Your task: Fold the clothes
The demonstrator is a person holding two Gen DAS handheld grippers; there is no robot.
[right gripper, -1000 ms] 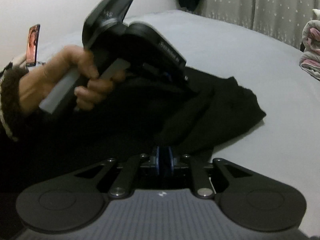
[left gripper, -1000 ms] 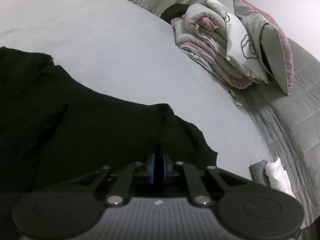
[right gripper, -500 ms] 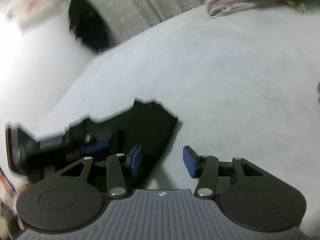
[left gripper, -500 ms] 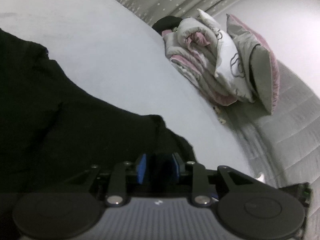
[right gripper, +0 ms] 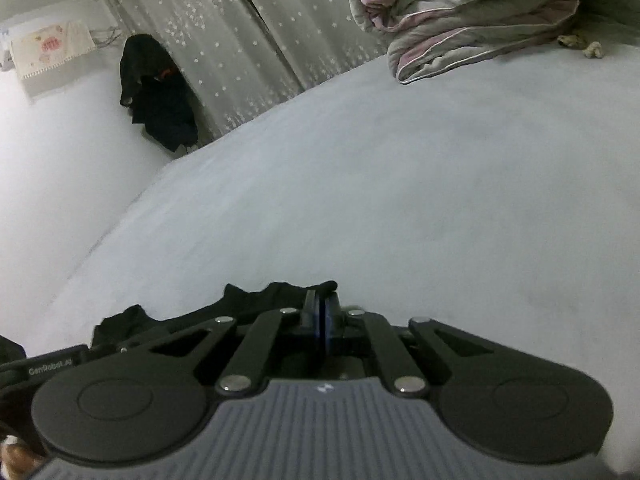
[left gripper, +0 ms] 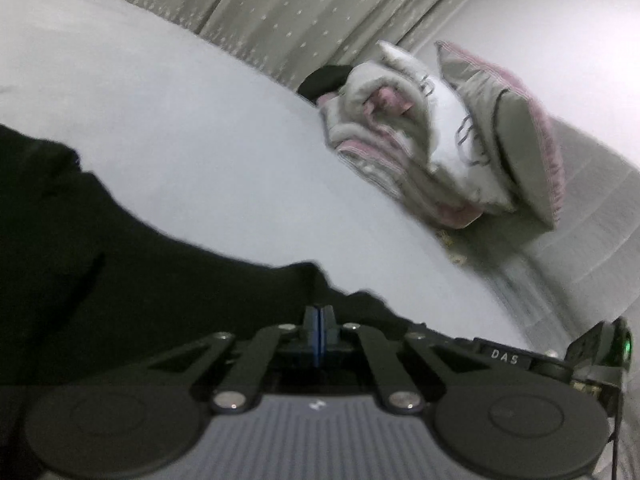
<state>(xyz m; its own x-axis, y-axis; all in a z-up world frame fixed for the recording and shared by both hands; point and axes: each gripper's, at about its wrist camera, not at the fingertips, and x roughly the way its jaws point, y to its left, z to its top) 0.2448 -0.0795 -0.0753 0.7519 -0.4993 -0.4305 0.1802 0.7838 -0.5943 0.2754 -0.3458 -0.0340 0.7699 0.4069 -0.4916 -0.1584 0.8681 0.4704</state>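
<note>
Black soft-fabric garment (left gripper: 120, 264) lies spread on the pale grey bed sheet (left gripper: 180, 128), long axis roughly left-right across the near edge. Left gripper (left gripper: 319, 320) and right gripper (right gripper: 322, 312) are each pinched closed on a near hem corner. Step: grasp done; next probably lift both corners and carry them away toward the rolled grey-pink quilt (right gripper: 460, 20).

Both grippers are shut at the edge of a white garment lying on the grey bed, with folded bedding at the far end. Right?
Not quite: the garment is black, as the left wrist view shows. The rest holds: left gripper and right gripper are shut at its edge on the grey bed, folded bedding beyond.
</note>
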